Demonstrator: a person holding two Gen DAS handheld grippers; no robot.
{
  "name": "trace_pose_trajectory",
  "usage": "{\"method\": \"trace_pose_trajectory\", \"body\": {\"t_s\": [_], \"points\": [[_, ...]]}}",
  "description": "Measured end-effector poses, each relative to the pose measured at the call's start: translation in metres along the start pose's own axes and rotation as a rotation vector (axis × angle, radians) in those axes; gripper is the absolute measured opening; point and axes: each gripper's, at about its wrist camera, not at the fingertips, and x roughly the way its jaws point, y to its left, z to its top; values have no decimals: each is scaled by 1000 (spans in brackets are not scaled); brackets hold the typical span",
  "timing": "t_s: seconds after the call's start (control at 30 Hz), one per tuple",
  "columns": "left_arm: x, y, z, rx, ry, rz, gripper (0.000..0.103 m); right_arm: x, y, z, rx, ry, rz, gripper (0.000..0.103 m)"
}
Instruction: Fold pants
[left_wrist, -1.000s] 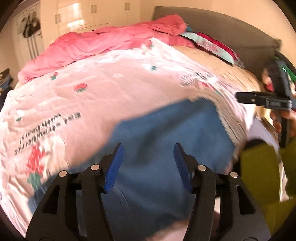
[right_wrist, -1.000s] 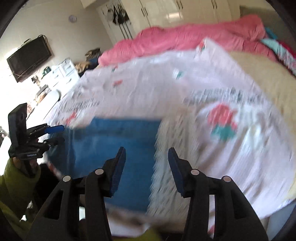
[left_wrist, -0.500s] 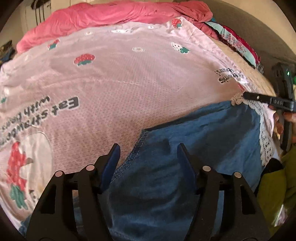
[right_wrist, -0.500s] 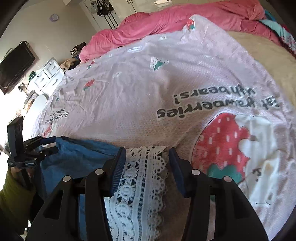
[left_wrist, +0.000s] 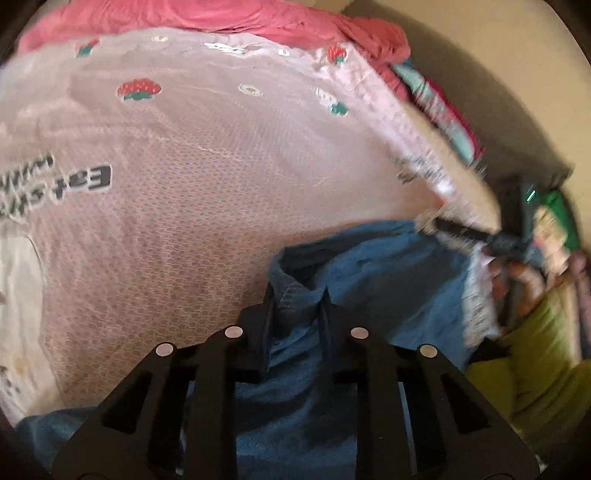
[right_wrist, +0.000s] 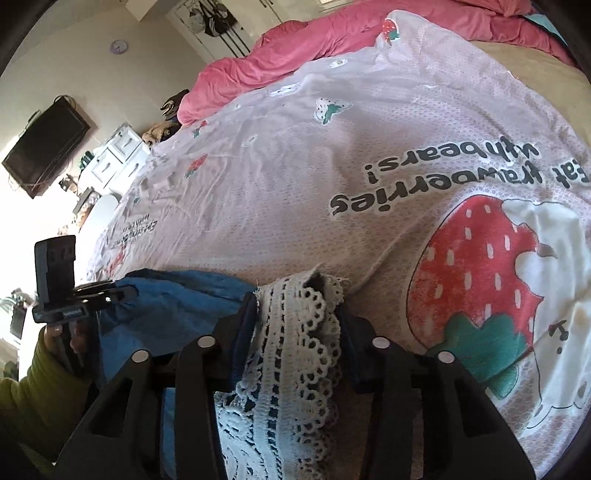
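Blue denim pants (left_wrist: 388, 280) with a white lace hem (right_wrist: 295, 332) lie at the near edge of a pink strawberry bedspread (left_wrist: 184, 221). My left gripper (left_wrist: 297, 295) is closing, its pads pinching a bunched fold of the denim edge. My right gripper (right_wrist: 297, 306) is closing too, with the lace hem gathered between its pads. In the left wrist view the right gripper (left_wrist: 454, 230) shows blurred at the pants' far right corner. From the right wrist view, the left gripper (right_wrist: 110, 291) sits at the blue cloth's (right_wrist: 177, 306) left end.
A pink duvet (left_wrist: 221, 14) is heaped along the far side of the bed. Folded clothes (left_wrist: 439, 107) are stacked at the right. A person's green sleeve (left_wrist: 535, 350) is close by. A wall TV (right_wrist: 48, 147) and a white dresser (right_wrist: 114, 158) stand beyond the bed.
Both grippers came down to the pants' near edge. Their jaws narrowed onto the cloth, the left on denim, the right on lace, and the fabric now bunches between the fingers.
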Motion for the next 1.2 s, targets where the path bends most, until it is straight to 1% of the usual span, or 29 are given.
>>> {"method": "trace_pose_trajectory", "body": {"t_s": [0.03,0.1,0.13,0.17,0.23,0.27,0.3,0.33,0.37,0.4,0.43,0.47,0.6,0.67,0.7,0.77,0.83,0.93,1.03,1.07,1.1,1.13,1.17,1.2], "points": [[-2,6,0,-42,-12,-43,14,-1,-1,0,8,-11,5,35],[-1,11,-2,-73,-18,-69,14,-5,-2,-1,23,-28,26,34],[1,9,-3,-55,-16,-43,15,-6,-2,-2,22,-30,38,34],[4,5,-4,-31,-15,-13,24,-5,-1,-2,18,-28,32,34],[11,-3,-4,-8,-5,-6,37,-1,0,-2,14,-12,12,35],[12,-7,-4,6,-4,4,37,2,0,-3,19,-6,7,35],[15,-15,-4,37,-1,48,37,3,1,-3,18,-4,3,35],[16,-17,-4,50,5,76,26,3,1,-3,17,-6,-3,34],[18,-19,-3,57,12,117,11,3,2,-3,19,-12,-11,34],[18,-18,-2,53,16,157,7,2,4,-4,16,-18,-20,29],[16,-16,0,36,11,145,5,1,5,-4,8,-23,-28,24],[11,-14,1,24,1,132,4,0,8,-5,-5,-32,-29,22],[-7,-18,8,45,-62,137,3,-14,21,-3,-42,-103,-41,19],[-18,-21,18,58,-113,137,3,-23,26,6,-56,-149,-43,19],[-19,-22,23,62,-116,137,3,-24,29,11,-71,-159,-52,19],[-18,-22,35,65,-123,162,3,-25,33,24,-104,-178,-89,19],[-11,-24,44,91,-116,209,3,-16,35,40,-131,-164,-128,19],[0,-20,51,107,-105,253,3,5,29,55,-157,-111,-188,19],[17,-11,47,92,-73,281,3,41,17,64,-143,1,-242,20],[21,-8,43,85,-62,293,3,49,17,64,-154,17,-262,20],[25,-5,40,82,-53,303,3,54,17,63,-170,22,-279,22],[27,-1,37,83,-48,318,3,57,18,62,-186,22,-294,29],[28,2,33,80,-45,328,3,56,16,62,-178,8,-298,36],[28,5,31,73,-43,332,5,50,13,62,-155,-17,-292,45]]}}
